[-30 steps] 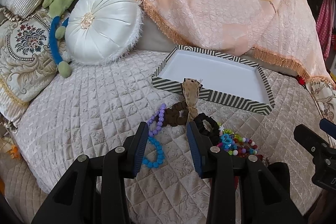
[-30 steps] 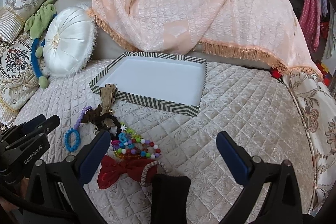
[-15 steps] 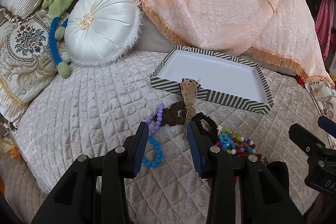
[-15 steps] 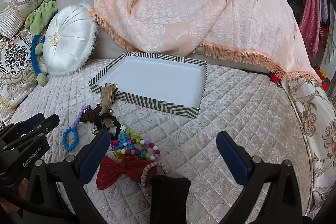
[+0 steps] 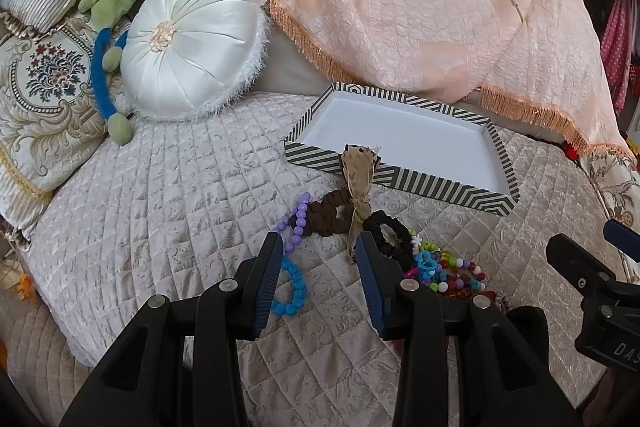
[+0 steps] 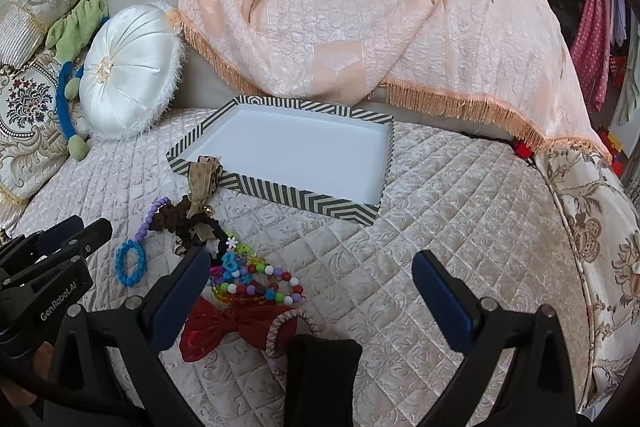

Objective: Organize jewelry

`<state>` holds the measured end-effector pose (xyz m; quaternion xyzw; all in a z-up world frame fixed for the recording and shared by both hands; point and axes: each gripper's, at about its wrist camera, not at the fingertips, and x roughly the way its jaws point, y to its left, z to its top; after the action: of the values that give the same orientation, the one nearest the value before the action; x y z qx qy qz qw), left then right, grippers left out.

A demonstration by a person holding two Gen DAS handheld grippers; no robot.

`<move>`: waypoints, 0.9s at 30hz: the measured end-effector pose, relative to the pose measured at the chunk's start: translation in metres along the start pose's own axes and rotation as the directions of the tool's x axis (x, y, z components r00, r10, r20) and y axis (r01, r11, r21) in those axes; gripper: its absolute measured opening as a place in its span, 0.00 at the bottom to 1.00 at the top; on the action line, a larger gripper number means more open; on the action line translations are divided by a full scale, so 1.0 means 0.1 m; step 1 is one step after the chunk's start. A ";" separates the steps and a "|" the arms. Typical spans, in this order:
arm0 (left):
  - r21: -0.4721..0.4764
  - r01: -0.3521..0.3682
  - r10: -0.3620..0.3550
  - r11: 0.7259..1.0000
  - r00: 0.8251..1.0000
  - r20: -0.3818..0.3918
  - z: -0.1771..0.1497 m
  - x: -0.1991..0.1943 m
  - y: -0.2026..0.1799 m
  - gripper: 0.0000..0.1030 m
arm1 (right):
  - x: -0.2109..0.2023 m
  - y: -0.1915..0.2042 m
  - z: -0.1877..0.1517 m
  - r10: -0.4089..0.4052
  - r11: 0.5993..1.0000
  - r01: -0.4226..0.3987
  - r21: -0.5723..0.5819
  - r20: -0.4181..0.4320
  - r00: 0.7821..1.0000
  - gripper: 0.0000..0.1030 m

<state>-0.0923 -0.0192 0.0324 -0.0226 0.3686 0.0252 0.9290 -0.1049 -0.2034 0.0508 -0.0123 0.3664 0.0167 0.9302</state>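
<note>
In the lower middle of both views, on the quilted bedspread, lies the heap of jewelry and hair things I am to sort: a blue bead bracelet, a purple bead bracelet, a brown scrunchie, a tan ribbon bow leaning on the tray wall, a black scrunchie and a tangle of multicoloured bead bracelets. In the right view a red bow and a braided band lie just below that tangle. Above the heap sits the striped tray, its white floor bare. My left hand-held gripper hovers over the blue bracelet with its jaws apart and nothing between them. My right hand-held gripper stands wide apart too, over bare quilt to the right of the beads. Farther up are a round white cushion, a green and blue plush toy and a peach fringed throw.
</note>
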 end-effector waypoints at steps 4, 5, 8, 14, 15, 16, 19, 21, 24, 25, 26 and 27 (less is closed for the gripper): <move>0.002 0.001 -0.001 1.000 1.000 -0.003 -0.02 0.01 -0.01 0.26 | 0.00 0.00 0.00 -0.003 1.000 0.003 -0.001 0.000 1.000 0.99; 0.001 0.001 -0.001 1.000 1.000 -0.002 -0.01 0.01 -0.01 0.26 | 0.01 0.00 0.00 -0.003 1.000 0.003 -0.001 -0.001 1.000 0.99; 0.003 0.000 0.000 1.000 1.000 -0.003 -0.02 0.01 -0.01 0.26 | 0.01 0.00 0.00 -0.003 1.000 0.003 0.001 -0.001 1.000 0.99; 0.001 -0.001 0.001 1.000 1.000 -0.003 -0.02 0.01 -0.01 0.26 | 0.02 0.00 0.00 -0.004 1.000 0.004 -0.004 -0.004 1.000 0.99; 0.001 0.000 0.000 1.000 1.000 -0.003 -0.01 0.01 -0.01 0.26 | 0.02 0.00 0.00 -0.004 1.000 0.004 -0.005 -0.005 1.000 0.99; 0.000 -0.001 0.001 1.000 1.000 -0.002 0.00 0.01 -0.01 0.26 | 0.03 0.01 0.00 -0.004 1.000 0.004 -0.007 -0.006 1.000 0.99; 0.002 -0.003 0.003 1.000 1.000 -0.003 0.00 0.01 -0.01 0.26 | 0.04 0.01 0.00 -0.004 1.000 0.004 -0.007 -0.008 1.000 0.99; 0.003 -0.003 0.003 1.000 1.000 -0.006 0.01 0.03 -0.01 0.26 | 0.05 0.02 0.00 -0.005 1.000 0.005 -0.007 -0.014 1.000 0.99; 0.007 -0.003 0.003 1.000 1.000 -0.009 0.03 0.04 0.00 0.26 | 0.08 0.02 0.02 -0.009 1.000 0.009 -0.008 -0.018 1.000 0.99; 0.006 -0.002 0.002 1.000 1.000 -0.011 0.03 0.05 0.01 0.26 | 0.09 0.01 0.02 -0.009 1.000 0.009 -0.008 -0.019 1.000 0.99; 0.007 -0.002 0.002 1.000 1.000 -0.012 0.04 0.06 0.01 0.26 | 0.10 0.02 0.02 -0.009 1.000 0.009 -0.008 -0.021 1.000 0.99; 0.008 -0.002 0.003 1.000 1.000 -0.012 0.05 0.06 0.02 0.26 | 0.11 0.02 0.03 -0.009 1.000 0.009 -0.008 -0.023 1.000 0.99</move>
<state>-0.0846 -0.0172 0.0315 -0.0188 0.3745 0.0248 0.9267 -0.0946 -0.2015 0.0454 -0.0178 0.3772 0.0139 0.9259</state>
